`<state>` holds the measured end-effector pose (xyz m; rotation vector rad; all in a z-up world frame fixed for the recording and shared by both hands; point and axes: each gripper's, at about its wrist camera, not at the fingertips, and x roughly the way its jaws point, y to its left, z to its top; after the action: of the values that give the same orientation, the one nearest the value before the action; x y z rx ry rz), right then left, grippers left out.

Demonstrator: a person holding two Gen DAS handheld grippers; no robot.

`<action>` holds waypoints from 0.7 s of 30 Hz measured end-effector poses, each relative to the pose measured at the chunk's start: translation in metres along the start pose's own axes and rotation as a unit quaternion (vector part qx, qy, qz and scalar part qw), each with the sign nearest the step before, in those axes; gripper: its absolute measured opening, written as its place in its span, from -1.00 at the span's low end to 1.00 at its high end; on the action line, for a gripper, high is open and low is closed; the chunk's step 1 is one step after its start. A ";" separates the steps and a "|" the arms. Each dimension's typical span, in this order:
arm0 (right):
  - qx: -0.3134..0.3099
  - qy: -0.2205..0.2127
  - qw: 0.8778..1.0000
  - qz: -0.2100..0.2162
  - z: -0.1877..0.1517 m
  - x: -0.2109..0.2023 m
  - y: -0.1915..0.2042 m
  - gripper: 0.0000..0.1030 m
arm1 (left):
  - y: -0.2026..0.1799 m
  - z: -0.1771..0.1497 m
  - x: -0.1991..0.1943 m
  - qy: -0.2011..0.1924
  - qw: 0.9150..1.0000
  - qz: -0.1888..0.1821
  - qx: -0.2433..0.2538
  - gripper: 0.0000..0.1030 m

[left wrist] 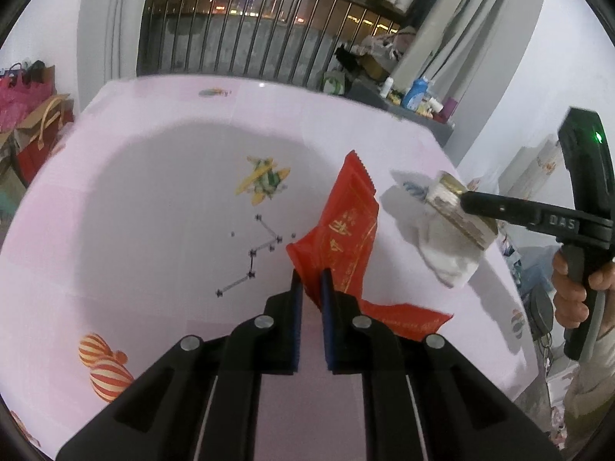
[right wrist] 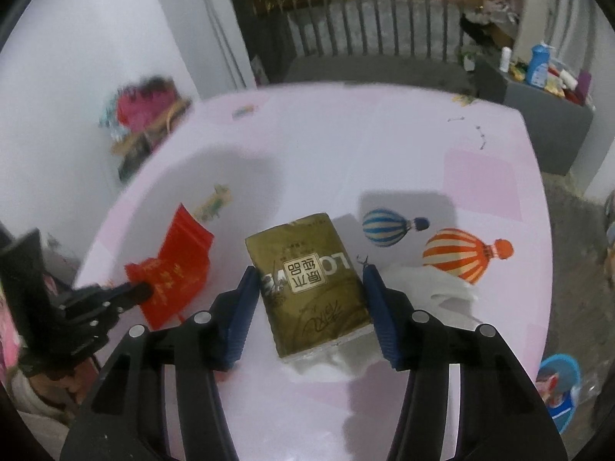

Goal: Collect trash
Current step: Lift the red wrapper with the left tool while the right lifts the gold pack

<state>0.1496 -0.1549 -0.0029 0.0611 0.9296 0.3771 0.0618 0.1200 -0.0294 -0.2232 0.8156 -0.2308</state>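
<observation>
The table [right wrist: 480, 176] is covered with a pale pink cloth printed with striped balloons, a small plane and a dotted line figure. In the right wrist view, a crumpled white tissue [right wrist: 442, 288] lies on the cloth at about 4 o'clock from the centre, just beside the orange balloon print.

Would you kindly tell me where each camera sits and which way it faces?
Left wrist: on the left gripper, looking down its jaws at the red wrapper they pinch; the person's right hand shows.
Right wrist: on the right gripper, looking down at the gold tissue pack between its jaws.
Shared: pink tablecloth, wrapper, pack, and each other's gripper.
</observation>
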 end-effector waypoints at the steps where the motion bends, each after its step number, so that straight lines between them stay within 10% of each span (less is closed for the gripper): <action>1: 0.008 -0.010 1.000 0.006 0.000 -0.007 -0.002 0.01 | -0.001 0.003 -0.003 -0.006 1.000 -0.001 0.002 -0.83; 13: 0.127 -0.108 0.986 0.012 -0.037 -0.091 -0.058 0.01 | -0.054 0.045 -0.028 -0.045 0.994 -0.074 0.068 -0.84; 21: 0.230 -0.162 0.959 -0.041 -0.087 -0.149 -0.119 0.01 | -0.149 0.070 -0.001 -0.019 0.974 -0.166 0.154 -0.84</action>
<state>0.0355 -0.3261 0.0342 0.4954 0.6753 0.0619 0.0954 -0.0143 0.0604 -0.0698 0.6915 -0.6603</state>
